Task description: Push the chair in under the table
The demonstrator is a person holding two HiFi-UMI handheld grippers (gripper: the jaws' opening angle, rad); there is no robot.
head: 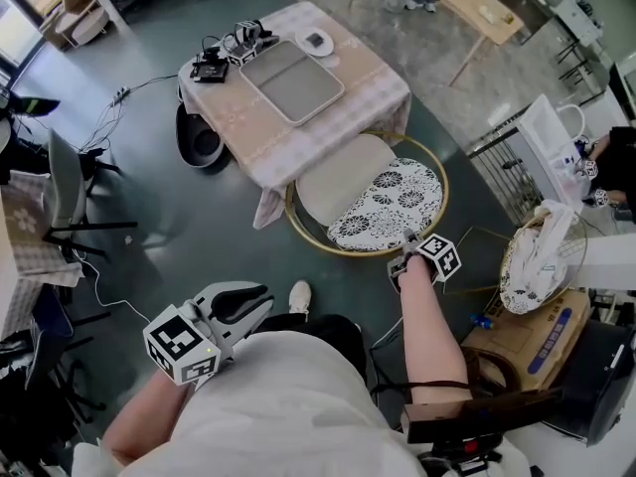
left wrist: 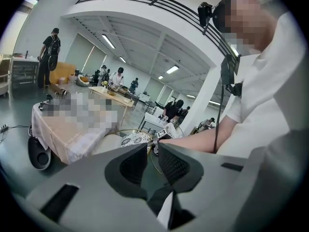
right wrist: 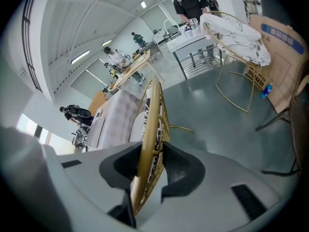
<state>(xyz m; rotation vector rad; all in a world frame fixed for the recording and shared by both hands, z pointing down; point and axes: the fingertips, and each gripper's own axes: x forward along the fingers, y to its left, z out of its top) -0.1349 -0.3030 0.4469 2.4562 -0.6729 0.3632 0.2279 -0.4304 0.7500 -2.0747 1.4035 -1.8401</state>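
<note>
A: Chair [head: 343, 182] sits half under the table [head: 373, 82]. Its gold rim [right wrist: 150, 124] stands between the right gripper's [right wrist: 153, 153] fingers [right wrist: 182, 170], which are slack and not clamped.
B: Left gripper [left wrist: 152, 153] is spread and empty. Any shove could slip the rim sideways off the pads. The tablecloth corner [head: 266, 207] beyond the fingertips could be snagged.

Round chair [head: 388, 202], gold wire frame, cream seat, black-and-white floral cushion at its back, upright on the floor, seat's far part tucked under near edge of pink-checked, cloth-covered desk [head: 368, 82].
</note>
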